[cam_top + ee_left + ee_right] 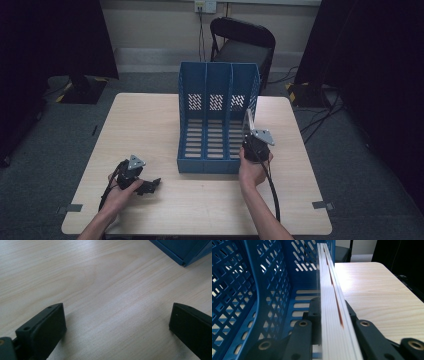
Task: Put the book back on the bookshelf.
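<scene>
The left claw (148, 186) rests low on the wooden surface (150, 125), near the front left corner of the blue file holder (218, 90) — its jaws are wide apart with nothing between them. The right claw (248, 131) is clamped on a thin white book (329, 302), held upright on its edge — at the holder's right-hand slot, by its right wall.

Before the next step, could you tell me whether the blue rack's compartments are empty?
Empty: all three slotted floors of the blue rack lie bare; the book sits clamped in the right gripper.
</scene>
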Motion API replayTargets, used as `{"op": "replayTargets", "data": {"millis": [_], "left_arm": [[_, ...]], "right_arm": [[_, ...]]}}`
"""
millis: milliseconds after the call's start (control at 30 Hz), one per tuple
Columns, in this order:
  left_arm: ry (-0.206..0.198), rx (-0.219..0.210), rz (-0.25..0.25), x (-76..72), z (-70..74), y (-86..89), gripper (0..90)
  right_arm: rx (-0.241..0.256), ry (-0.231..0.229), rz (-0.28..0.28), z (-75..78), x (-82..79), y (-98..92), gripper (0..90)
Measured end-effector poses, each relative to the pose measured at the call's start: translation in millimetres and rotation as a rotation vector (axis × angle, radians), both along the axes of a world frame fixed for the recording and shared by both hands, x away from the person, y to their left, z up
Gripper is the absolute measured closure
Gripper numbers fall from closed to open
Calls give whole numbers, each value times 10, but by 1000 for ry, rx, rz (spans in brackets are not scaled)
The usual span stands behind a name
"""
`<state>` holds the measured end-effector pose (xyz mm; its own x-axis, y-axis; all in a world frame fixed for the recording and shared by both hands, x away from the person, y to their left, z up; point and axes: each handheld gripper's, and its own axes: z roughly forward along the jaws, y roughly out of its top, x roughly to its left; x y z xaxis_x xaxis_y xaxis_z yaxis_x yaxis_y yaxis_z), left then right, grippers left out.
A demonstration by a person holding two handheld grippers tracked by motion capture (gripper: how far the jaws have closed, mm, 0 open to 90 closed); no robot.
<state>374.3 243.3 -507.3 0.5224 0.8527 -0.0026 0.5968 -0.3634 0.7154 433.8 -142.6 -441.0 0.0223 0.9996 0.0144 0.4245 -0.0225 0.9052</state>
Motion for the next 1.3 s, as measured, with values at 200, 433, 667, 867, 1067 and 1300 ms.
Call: {"op": "replayTargets", "data": {"millis": [200,433,667,867,1067,1300], "left_arm": [[0,-1,-3,-7,0,0,1],[0,-1,-3,-7,0,0,1],[0,0,-3,-8,0,0,1],[-1,-1,-3,-7,-1,0,1],[0,-1,-3,-8,0,0,1],[-1,-1,-3,-7,-1,1,1]], "right_arm": [[1,-13,8,39,3,-9,723],[16,-8,27,37,12,-28,645],[34,1,46,35,14,-33,589],[38,18,70,40,22,-53,530],[59,12,95,73,9,-72,496],[108,11,176,90,-6,-125,416]]}}
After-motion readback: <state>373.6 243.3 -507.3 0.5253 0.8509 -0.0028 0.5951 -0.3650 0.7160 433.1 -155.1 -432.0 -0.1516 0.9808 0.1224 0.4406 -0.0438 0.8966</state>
